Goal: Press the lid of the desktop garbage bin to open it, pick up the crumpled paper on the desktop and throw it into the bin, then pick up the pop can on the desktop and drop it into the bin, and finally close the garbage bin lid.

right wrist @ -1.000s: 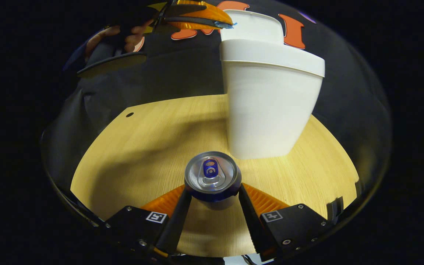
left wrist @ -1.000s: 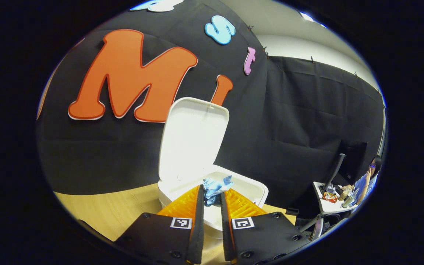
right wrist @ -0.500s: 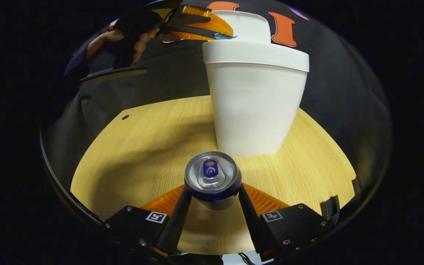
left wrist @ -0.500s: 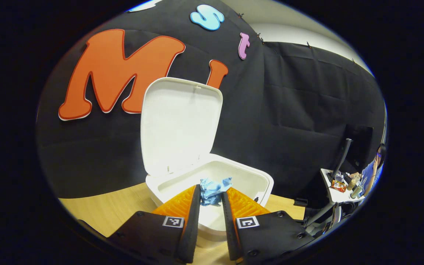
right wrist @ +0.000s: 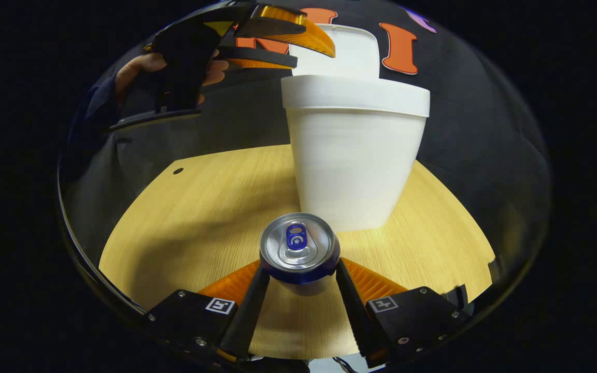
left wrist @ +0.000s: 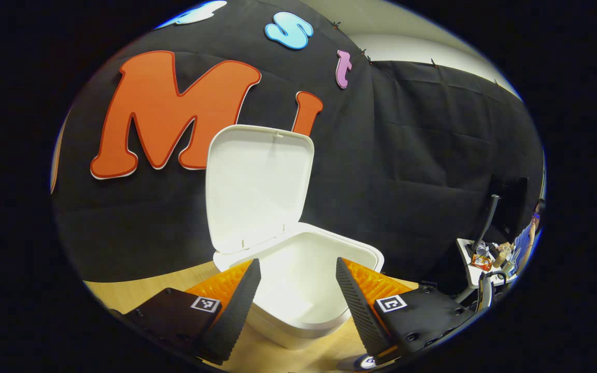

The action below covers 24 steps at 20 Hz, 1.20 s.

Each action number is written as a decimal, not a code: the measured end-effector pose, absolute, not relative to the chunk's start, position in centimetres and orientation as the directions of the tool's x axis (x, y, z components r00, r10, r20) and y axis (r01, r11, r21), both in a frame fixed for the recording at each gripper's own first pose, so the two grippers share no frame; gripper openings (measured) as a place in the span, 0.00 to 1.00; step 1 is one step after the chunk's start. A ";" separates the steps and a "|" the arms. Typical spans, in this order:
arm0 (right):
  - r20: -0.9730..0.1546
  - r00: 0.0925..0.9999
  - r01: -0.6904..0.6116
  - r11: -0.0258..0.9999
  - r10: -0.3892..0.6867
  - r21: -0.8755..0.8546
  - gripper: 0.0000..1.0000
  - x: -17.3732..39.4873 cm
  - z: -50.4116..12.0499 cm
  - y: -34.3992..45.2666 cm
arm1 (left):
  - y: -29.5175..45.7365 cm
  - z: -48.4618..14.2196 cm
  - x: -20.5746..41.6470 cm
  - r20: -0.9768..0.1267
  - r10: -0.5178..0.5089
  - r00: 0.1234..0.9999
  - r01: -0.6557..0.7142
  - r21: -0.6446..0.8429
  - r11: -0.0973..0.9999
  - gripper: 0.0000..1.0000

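A: What do we record around the bin [right wrist: 354, 155]?

B: We see it standing on the wooden table [right wrist: 184, 217] before the black cloth wall [left wrist: 423, 155], its lid [left wrist: 257, 181] raised upright at the back. In the left gripper view a small side table [left wrist: 477, 269] with clutter and a person [left wrist: 529, 241] sit at the far right edge. Nothing stands between the can [right wrist: 299, 251] and the bin; bare wood lies between them.

A: And the left gripper [left wrist: 298, 290]?

B: We note its fingers spread wide, holding nothing, poised over the bin's open mouth. In the right gripper view we see it up beside the rim, gripped by a hand [right wrist: 174, 72].

A: The paper?

B: We cannot find it; the part of the bin's inside that we see is plain white.

A: The right gripper [right wrist: 298, 282]?

B: Its fingers [right wrist: 249, 305] press on either side of the can, which is upright, near the bin's base. We cannot tell whether the can rests on the table.
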State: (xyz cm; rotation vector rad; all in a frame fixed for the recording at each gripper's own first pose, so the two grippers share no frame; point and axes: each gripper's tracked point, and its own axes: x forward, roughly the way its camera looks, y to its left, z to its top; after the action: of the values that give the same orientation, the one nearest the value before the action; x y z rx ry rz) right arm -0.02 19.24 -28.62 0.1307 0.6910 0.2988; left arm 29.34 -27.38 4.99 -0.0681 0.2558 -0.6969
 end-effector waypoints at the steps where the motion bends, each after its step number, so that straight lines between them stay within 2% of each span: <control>1: -0.599 0.738 -0.226 0.951 0.310 0.213 0.78 0.3 -28.3 18.7 | -26.9 5.4 29.2 -0.199 -0.637 0.745 0.620 -0.145 0.771 0.94; 2: -0.592 0.747 -0.223 0.953 0.302 0.204 0.78 0.6 -27.5 18.2 | -26.3 5.6 28.9 -0.190 -0.628 0.754 0.612 -0.143 0.778 0.98; 11: -0.486 0.828 -0.257 0.960 0.279 0.114 0.78 3.9 -19.1 13.5 | -19.2 6.5 26.1 -0.157 -0.507 0.847 0.497 -0.101 0.862 0.97; 16: -0.429 0.848 -0.304 0.948 0.312 0.090 0.78 4.4 -14.3 11.8 | -16.1 3.4 23.3 -0.204 -0.438 0.876 0.429 -0.089 0.899 0.97; 17: -0.411 0.853 -0.307 0.946 0.321 0.103 0.74 4.4 -13.0 11.5 | -15.5 2.7 22.9 -0.218 -0.422 0.880 0.413 -0.086 0.906 0.97; 18: -0.392 0.859 -0.309 0.944 0.330 0.119 0.78 4.7 -11.7 10.9 | -15.0 2.0 22.3 -0.232 -0.411 0.882 0.401 -0.090 0.912 0.98; 24: -0.297 0.898 -0.302 0.946 0.324 0.116 0.78 8.1 -6.2 8.2 | -12.5 -0.6 19.7 -0.279 -0.335 0.900 0.330 -0.064 0.942 0.98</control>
State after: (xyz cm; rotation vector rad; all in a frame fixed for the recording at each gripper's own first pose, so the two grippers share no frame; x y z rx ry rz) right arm 8.11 8.24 -6.20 0.0678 0.3194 0.3243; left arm 19.69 -12.48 -0.57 -0.0155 0.2919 -0.3441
